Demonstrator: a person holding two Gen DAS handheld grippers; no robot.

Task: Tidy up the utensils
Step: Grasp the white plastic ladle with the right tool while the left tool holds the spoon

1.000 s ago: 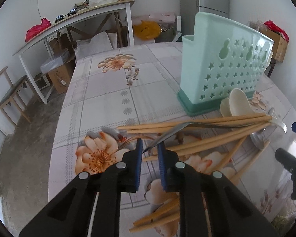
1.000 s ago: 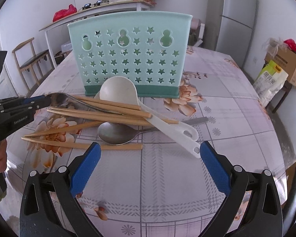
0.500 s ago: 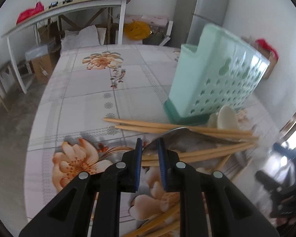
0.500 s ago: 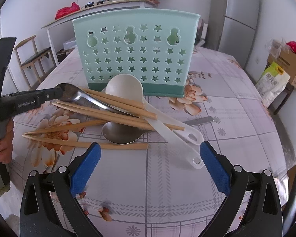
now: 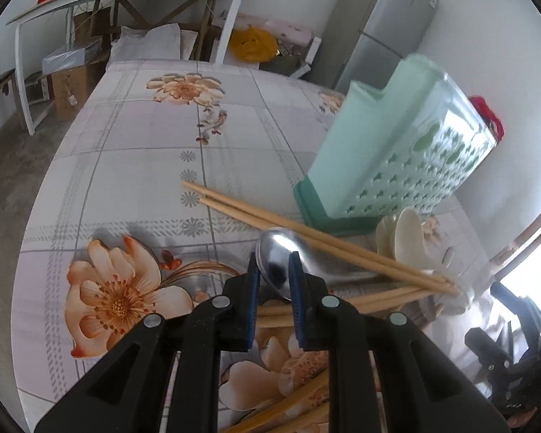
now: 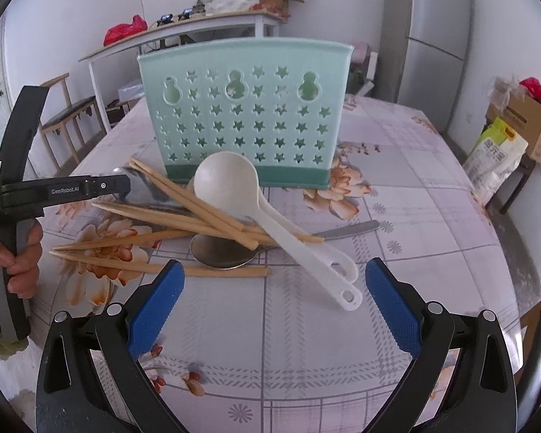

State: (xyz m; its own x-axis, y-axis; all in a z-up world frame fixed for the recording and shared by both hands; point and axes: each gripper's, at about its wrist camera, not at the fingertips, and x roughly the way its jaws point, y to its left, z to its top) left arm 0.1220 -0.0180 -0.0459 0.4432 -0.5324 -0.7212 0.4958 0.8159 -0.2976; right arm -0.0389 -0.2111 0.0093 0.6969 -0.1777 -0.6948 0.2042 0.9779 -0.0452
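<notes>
A floral-clothed table (image 6: 414,195) is seen bearing a mint utensil holder (image 6: 245,108), standing upright. In front of it, chopsticks (image 6: 184,220) and white ladles (image 6: 234,187) are piled. A metal spoon (image 5: 281,263) is clamped at its bowl by the left gripper (image 5: 274,288). The right gripper (image 6: 270,303) is held wide apart over the pile.

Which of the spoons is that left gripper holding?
The metal spoon whose bowl sits between the left gripper. The other metal spoon and the white spoons lie untouched in the pile.
</notes>
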